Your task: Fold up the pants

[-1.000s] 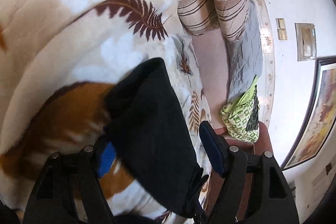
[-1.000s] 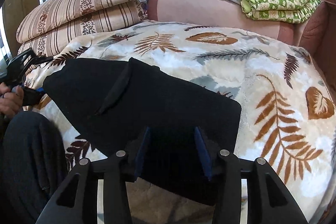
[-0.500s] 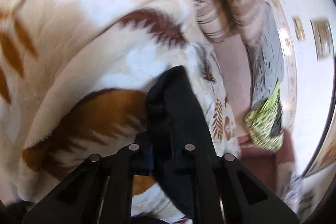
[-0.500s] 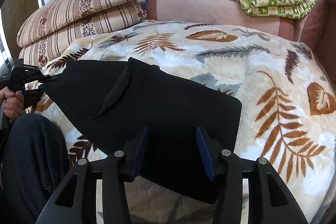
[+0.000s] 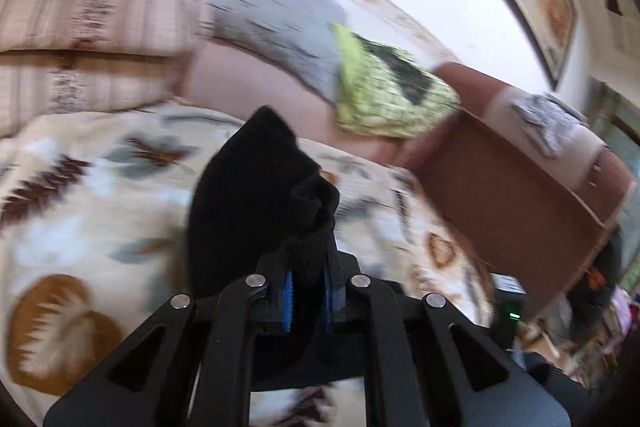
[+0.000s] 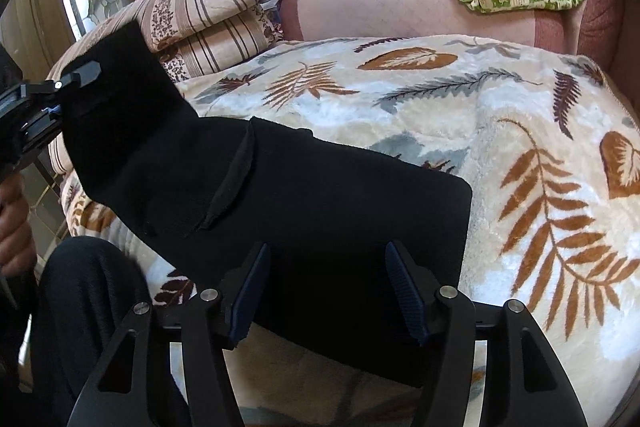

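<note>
- Pants (image 6: 320, 211) lie dark and part-folded on the leaf-print blanket (image 6: 500, 131) of the bed, one end lifted off it at about nine o'clock in the right wrist view.
- Left claw (image 5: 307, 291) is clamped tight on a bunched wad of that raised end — a thin bite, so the cloth may slide out if it is swung across fast.
- Right claw (image 6: 328, 291) stands over the near edge at six o'clock with its jaws opening; fabric lies under the gap, yet the pads press on nothing. With nothing pinning that edge, the whole stack may drag along with the pull.
- Loose flap (image 6: 228, 183) near the middle could catch or roll under — the fold would then land crooked.
- Plush blanket may grip the cloth and ruck it.
</note>
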### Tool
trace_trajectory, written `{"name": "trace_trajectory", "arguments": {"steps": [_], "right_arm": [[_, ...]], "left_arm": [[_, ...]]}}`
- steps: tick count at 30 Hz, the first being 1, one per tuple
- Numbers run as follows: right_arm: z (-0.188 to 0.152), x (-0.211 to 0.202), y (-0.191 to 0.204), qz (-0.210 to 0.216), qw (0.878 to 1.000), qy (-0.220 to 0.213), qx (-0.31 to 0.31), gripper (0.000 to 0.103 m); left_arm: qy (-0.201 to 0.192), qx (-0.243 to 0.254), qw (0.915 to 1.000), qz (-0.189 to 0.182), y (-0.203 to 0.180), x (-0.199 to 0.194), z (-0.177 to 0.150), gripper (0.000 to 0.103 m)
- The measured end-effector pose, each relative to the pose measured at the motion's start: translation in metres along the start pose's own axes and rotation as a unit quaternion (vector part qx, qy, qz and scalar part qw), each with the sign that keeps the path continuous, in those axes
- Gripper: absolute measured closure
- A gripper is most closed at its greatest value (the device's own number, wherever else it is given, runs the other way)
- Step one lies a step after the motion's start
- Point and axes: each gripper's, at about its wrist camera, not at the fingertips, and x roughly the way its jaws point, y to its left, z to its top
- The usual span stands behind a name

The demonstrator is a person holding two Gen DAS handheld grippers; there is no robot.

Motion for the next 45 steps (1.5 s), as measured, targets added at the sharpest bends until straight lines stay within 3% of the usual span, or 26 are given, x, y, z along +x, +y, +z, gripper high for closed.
{"name": "trace_trajectory", "arguments": {"steps": [3,7,9,12,15,20,33,37,39,43,45], "right_arm": [[0.007,-0.02,-0.009,0.0,0.999,-0.047,0.025,0.044],[0.014,-0.054,-0.041,-0.096,0.985,-0.117,0.082,0.042],[0.011,-0.06,-0.065,-0.132,0.976,-0.117,0.131,0.042],[0.0,-0.064,-0.1,-0.154,0.959,-0.102,0.215,0.042],[-0.005,-0.069,-0.11,-0.161,0.954,-0.099,0.231,0.042],[-0.005,-0.075,-0.112,-0.161,0.956,-0.103,0.224,0.042],[-0.002,-0.069,-0.109,-0.161,0.958,-0.101,0.217,0.042],[-0.001,-0.075,-0.109,-0.168,0.957,-0.109,0.21,0.042],[0.002,-0.079,-0.104,-0.162,0.961,-0.117,0.193,0.042],[0.012,-0.086,-0.081,-0.089,0.979,-0.133,0.128,0.044],[0.014,-0.089,-0.072,-0.052,0.985,-0.13,0.101,0.057]], "left_arm": [[0.018,0.008,0.9994,-0.028,-0.024,0.014,-0.004,0.095],[0.043,0.025,0.9968,-0.062,-0.056,0.031,-0.012,0.095],[0.063,0.038,0.9945,-0.074,-0.076,0.046,-0.019,0.095],[0.088,0.065,0.9909,-0.079,-0.106,0.064,-0.033,0.095],[0.107,0.078,0.9892,-0.064,-0.122,0.084,-0.047,0.095],[0.14,0.074,0.9858,-0.054,-0.126,0.106,-0.072,0.095],[0.167,0.072,0.9824,-0.042,-0.132,0.13,-0.097,0.094],[0.176,0.063,0.9803,-0.066,-0.131,0.13,-0.102,0.076],[0.182,0.055,0.9773,-0.093,-0.132,0.126,-0.104,0.057],[0.189,0.042,0.9747,-0.112,-0.13,0.111,-0.11,0.054],[0.189,0.022,0.9745,-0.119,-0.124,0.099,-0.11,0.055]]}}
